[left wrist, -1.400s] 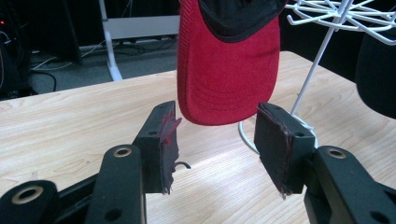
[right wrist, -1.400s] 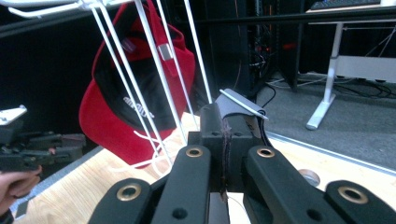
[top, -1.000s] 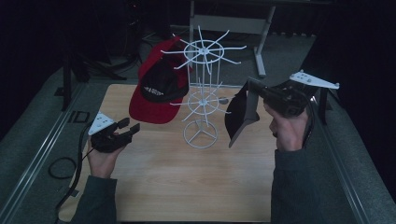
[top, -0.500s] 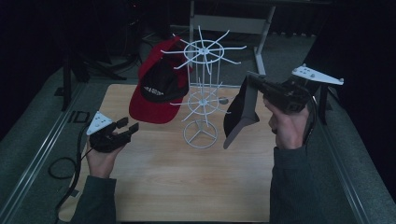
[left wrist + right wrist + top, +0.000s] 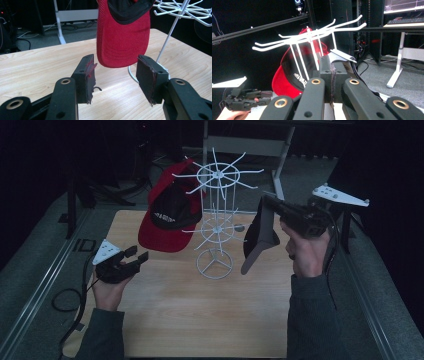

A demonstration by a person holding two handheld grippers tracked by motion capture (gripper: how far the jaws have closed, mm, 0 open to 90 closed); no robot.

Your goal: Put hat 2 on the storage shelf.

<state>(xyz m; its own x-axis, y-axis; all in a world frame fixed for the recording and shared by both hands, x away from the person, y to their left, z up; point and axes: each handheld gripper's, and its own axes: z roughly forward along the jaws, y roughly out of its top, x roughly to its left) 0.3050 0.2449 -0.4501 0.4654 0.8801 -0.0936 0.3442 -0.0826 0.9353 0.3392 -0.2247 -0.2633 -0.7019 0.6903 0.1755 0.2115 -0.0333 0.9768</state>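
High view: my right gripper [image 5: 267, 206] raised right of white wire rack [image 5: 216, 220], jaws clamped on black cap [image 5: 258, 236], which hangs below jaws, clear of wooden table [image 5: 200, 320]. Right gripper view: pads pressed together on dark fabric, rack arms just ahead. My left gripper [image 5: 136, 258] low over table, jaws apart, nothing between. Red cap [image 5: 122, 32] hangs on rack, just ahead of left jaws.
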